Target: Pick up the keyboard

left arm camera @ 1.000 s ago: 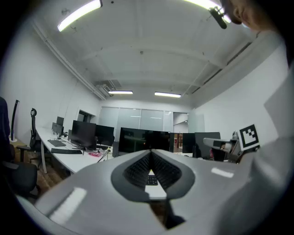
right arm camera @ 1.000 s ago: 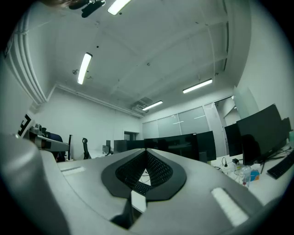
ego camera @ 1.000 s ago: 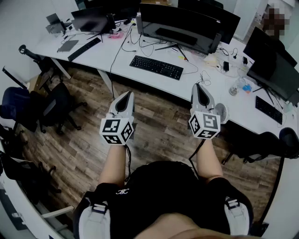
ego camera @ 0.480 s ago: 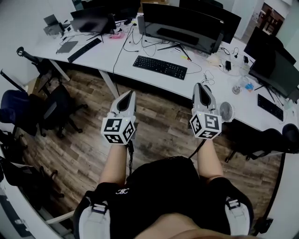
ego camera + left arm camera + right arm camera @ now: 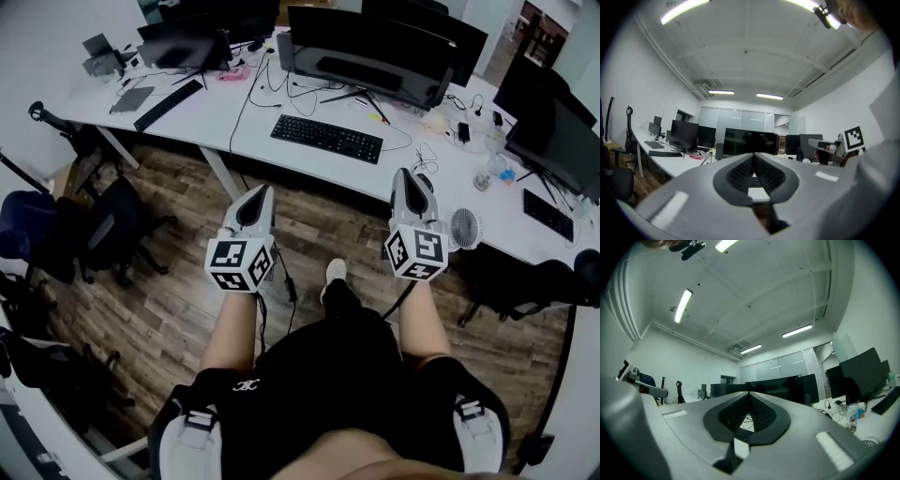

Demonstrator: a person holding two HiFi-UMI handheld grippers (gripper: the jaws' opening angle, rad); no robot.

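A black keyboard [image 5: 326, 138] lies on the white desk [image 5: 234, 112] in front of a wide dark monitor [image 5: 375, 52]. My left gripper [image 5: 259, 190] is held over the wooden floor, short of the desk edge, shut and empty. My right gripper [image 5: 406, 175] hangs level with it on the right, near the desk's front edge, also shut and empty. Both point toward the desk. In the left gripper view the closed left gripper [image 5: 753, 156] frames a sliver of the keyboard [image 5: 753, 179]; the closed right gripper [image 5: 749, 394] shows the keyboard [image 5: 739, 432] likewise.
Black office chairs [image 5: 112, 220] stand at the left on the wood floor [image 5: 309, 234]. A second keyboard [image 5: 167, 105] and monitor [image 5: 183, 42] are at the far left of the desk. A small white fan [image 5: 463, 228], a bottle [image 5: 484, 173] and cables lie on the right.
Both grippers have drifted slightly forward toward the desk, and the desk now sits a little nearer in view. A white shoe has appeared on the floor between the arms.
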